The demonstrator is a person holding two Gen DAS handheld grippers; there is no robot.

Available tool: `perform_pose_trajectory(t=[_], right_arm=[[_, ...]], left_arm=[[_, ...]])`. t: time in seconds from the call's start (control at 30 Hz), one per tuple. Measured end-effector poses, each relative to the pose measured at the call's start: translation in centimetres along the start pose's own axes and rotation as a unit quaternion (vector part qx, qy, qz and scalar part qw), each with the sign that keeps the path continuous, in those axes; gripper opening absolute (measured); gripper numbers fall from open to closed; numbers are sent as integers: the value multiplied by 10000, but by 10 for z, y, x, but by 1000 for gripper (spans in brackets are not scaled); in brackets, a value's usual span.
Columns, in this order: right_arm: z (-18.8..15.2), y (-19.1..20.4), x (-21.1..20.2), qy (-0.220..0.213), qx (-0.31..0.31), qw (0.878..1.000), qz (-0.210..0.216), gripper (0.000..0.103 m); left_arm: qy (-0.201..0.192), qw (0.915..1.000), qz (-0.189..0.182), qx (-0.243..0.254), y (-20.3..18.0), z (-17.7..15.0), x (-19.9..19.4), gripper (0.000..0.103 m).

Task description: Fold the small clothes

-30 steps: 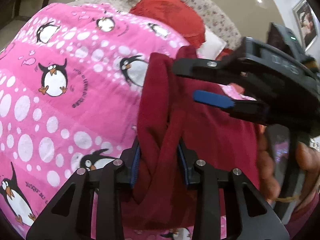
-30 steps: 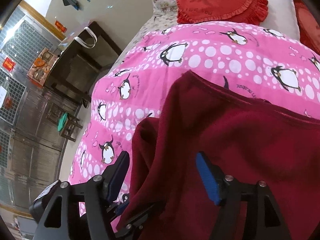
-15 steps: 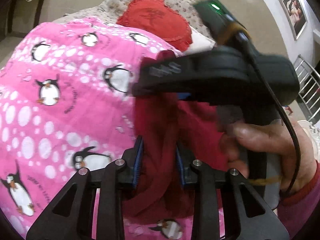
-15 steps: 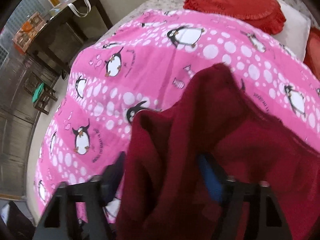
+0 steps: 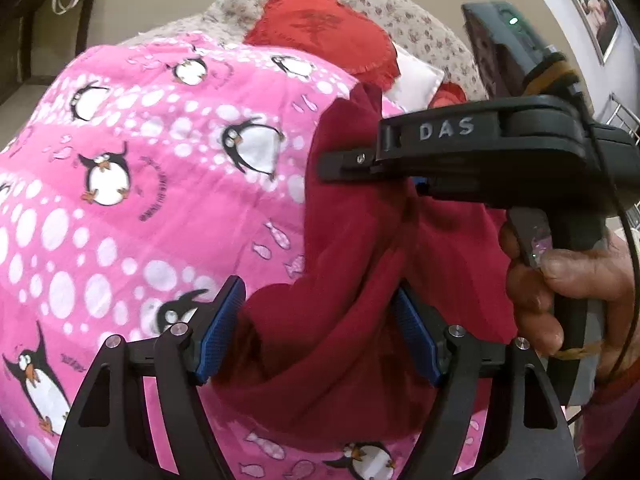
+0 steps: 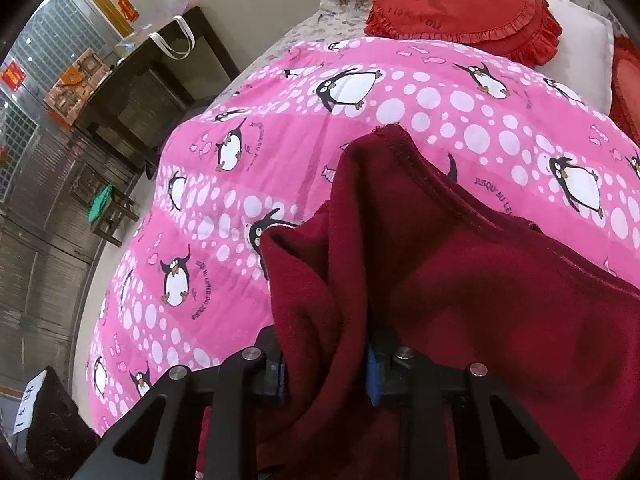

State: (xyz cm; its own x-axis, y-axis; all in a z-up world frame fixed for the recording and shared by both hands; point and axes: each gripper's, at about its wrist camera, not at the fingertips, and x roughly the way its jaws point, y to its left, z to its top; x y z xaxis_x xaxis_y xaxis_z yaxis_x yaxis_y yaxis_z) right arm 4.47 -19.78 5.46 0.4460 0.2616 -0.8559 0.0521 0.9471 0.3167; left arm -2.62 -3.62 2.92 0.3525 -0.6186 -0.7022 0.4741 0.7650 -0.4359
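Observation:
A dark red garment (image 5: 352, 264) lies bunched on a pink penguin blanket (image 5: 160, 200). My left gripper (image 5: 320, 336) is open, its blue pads standing wide on either side of a fold of the cloth. My right gripper (image 6: 326, 376) is shut on a fold of the red garment (image 6: 460, 300), with cloth draped over its fingers. The right gripper also shows in the left wrist view (image 5: 472, 160), held by a hand just above and right of the left gripper.
Red ruffled cushions (image 6: 460, 4) and a white pillow (image 6: 580, 44) lie at the bed's far end. A dark desk (image 6: 152, 80) with a bag and a small stool (image 6: 108, 216) stand on the floor to the left of the bed.
My left gripper has opened and let go of the red fold. My right gripper has shut on the garment and moved in close over the left gripper.

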Motion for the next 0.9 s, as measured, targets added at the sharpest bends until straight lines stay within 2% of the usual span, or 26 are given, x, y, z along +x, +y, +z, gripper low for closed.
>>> perform_pose_trajectory(t=[0.07, 0.1, 0.2, 0.37, 0.6, 0.73, 0.9], right_arm=[[-2, -3, -5, -52, 31, 9999, 82, 26], [-4, -4, -10, -93, 31, 9999, 105, 25], [-9, -8, -26, -234, -15, 9996, 124, 25], [-17, -15, -70, -557, -122, 9983, 72, 24], [-33, -46, -132, -985, -68, 9950, -152, 22], [-54, -81, -168, -1204, 107, 9920, -366, 22], [-83, -138, -190, -1265, 507, 9889, -595, 22]], left_arm=[[119, 9998, -125, -112, -2, 0, 1, 50], [125, 9997, -177, -149, -4, 0, -1, 46], [63, 9997, -229, -76, -17, 3, -13, 40], [-59, 9987, -422, 274, -59, 11, -28, 36], [85, 9936, -739, 855, -134, 10, -24, 35], [237, 9870, -953, 1274, -185, 3, -11, 35], [608, 9784, -981, 1715, -231, -20, 23, 35]])
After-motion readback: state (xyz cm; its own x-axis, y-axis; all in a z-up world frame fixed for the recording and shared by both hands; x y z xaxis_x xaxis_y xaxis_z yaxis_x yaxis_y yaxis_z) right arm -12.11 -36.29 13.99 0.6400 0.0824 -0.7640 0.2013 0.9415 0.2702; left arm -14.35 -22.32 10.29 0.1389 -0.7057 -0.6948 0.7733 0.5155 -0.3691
